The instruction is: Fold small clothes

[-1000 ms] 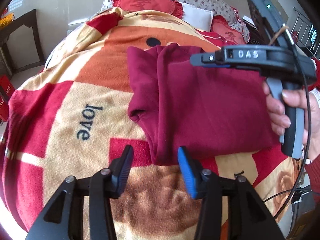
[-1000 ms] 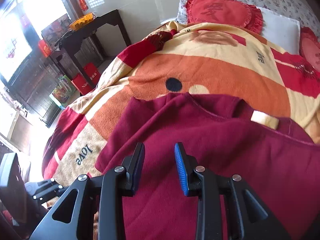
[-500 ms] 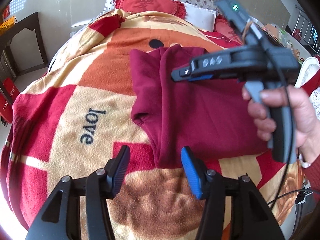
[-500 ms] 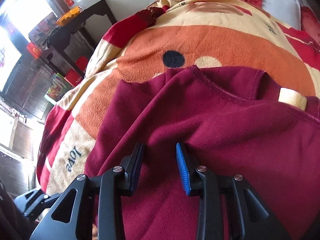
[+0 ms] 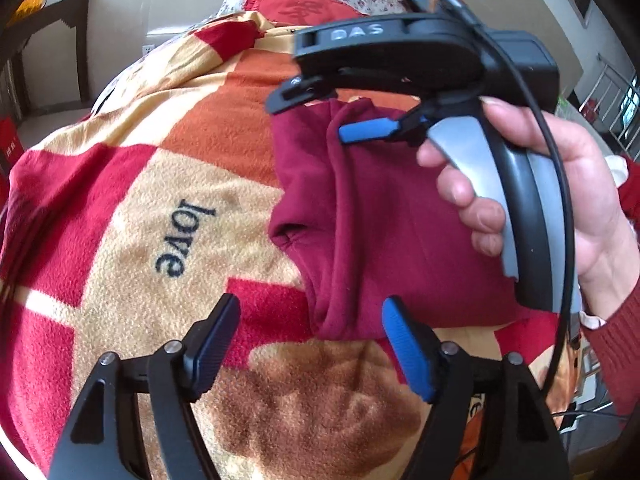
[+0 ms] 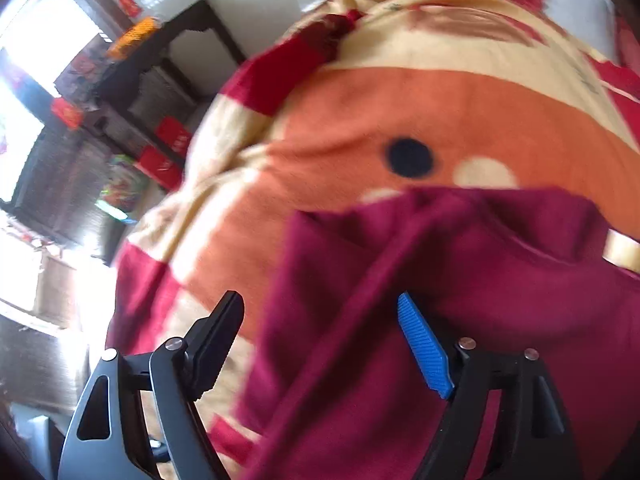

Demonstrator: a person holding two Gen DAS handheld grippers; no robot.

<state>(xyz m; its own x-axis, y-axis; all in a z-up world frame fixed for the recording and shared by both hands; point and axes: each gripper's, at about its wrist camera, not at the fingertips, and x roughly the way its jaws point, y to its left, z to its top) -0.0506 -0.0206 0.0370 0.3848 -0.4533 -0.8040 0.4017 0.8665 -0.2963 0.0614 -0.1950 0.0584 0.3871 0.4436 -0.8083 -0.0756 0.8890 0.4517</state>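
A dark red garment lies partly folded on a patterned blanket on a bed. My left gripper is open, hovering just before the garment's near left corner. My right gripper is held by a hand above the garment's far edge, its jaws open and empty. In the right wrist view the right gripper is open over the garment, with a raised fold running between the fingers. A cream label shows at the collar.
Red heart-shaped cushions and a floral pillow lie at the head of the bed. A dark wooden table and red boxes stand beside the bed on the left. A black cable hangs from the right gripper.
The right gripper has opened wider and swung left and up toward the garment's far left corner. The left gripper has opened a little wider and stays near the near corner.
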